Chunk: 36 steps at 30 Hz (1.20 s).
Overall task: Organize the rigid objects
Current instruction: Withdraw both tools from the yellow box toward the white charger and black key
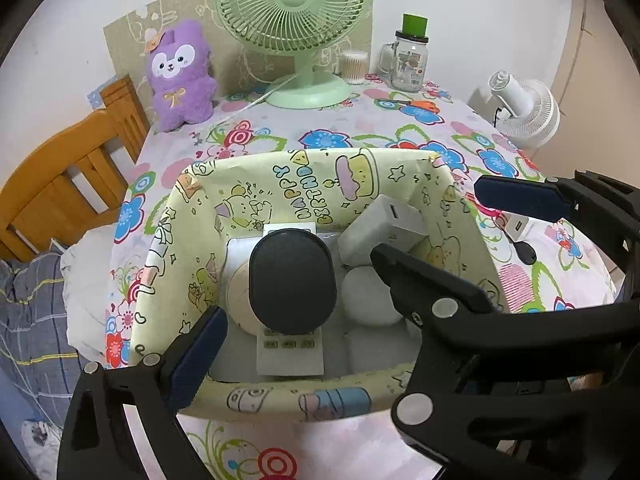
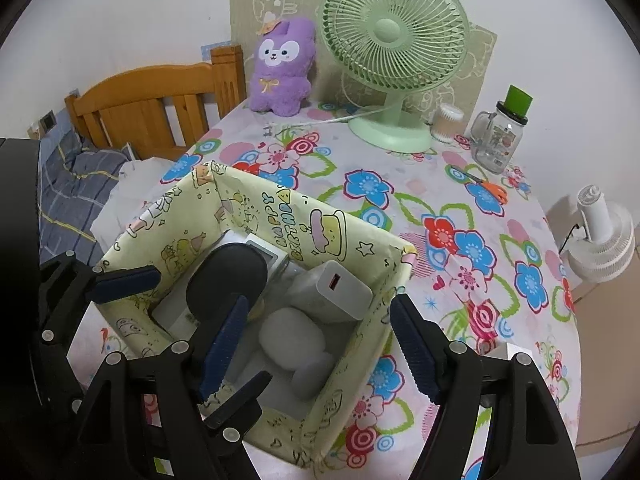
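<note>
A yellow birthday-print box (image 1: 320, 176) (image 2: 320, 220) stands on the flowered tablecloth. Inside it lie a dark oval case (image 1: 291, 280) (image 2: 226, 280), a white remote (image 1: 290, 354), a white charger brick (image 1: 380, 232) (image 2: 332, 292), a white rounded object (image 1: 368, 296) (image 2: 290, 338) and a beige round thing (image 1: 240, 296). My left gripper (image 1: 316, 360) hovers open over the box's near side; the right gripper's arm covers its right finger. My right gripper (image 2: 320, 300) (image 1: 430, 220) is open, one finger over the box, the other outside its right wall. Neither holds anything.
A small white plug with a cable (image 1: 518, 226) lies right of the box. At the back stand a green fan (image 2: 394, 60), a purple plush (image 2: 282, 68), a glass jar (image 2: 500, 140), a swab tub (image 2: 448, 122) and orange scissors (image 2: 494, 190). A wooden headboard (image 2: 152, 104) is at left.
</note>
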### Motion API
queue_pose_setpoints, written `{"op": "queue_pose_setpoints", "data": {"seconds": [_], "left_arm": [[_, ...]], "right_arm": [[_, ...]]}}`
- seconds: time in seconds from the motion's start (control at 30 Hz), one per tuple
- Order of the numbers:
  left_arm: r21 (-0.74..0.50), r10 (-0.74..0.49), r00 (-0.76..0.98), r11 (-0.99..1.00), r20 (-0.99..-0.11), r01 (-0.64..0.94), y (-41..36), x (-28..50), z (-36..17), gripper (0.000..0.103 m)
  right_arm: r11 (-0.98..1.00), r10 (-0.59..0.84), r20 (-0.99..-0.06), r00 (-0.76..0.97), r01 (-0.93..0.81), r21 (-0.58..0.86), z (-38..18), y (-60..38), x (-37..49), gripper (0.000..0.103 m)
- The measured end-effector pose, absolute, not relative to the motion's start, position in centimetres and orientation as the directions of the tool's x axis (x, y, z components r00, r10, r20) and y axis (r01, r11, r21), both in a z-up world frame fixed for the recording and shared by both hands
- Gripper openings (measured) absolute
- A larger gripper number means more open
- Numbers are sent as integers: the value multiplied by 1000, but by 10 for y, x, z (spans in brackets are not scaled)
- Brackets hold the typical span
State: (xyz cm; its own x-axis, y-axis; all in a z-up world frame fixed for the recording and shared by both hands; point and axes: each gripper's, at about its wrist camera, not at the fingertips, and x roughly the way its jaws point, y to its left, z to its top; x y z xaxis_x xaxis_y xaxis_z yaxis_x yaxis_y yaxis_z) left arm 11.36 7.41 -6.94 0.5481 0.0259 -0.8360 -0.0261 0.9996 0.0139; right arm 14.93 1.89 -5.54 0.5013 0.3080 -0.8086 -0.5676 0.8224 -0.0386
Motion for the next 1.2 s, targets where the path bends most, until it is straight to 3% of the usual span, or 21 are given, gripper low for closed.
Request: {"op": "queue_pose_setpoints", "data": {"seconds": [1.2], "left_arm": [[81, 3, 603, 992, -798, 102, -8, 93, -39, 99]], "right_arm": [[899, 255, -777, 575, -436, -27, -29, -69, 123, 82]]}}
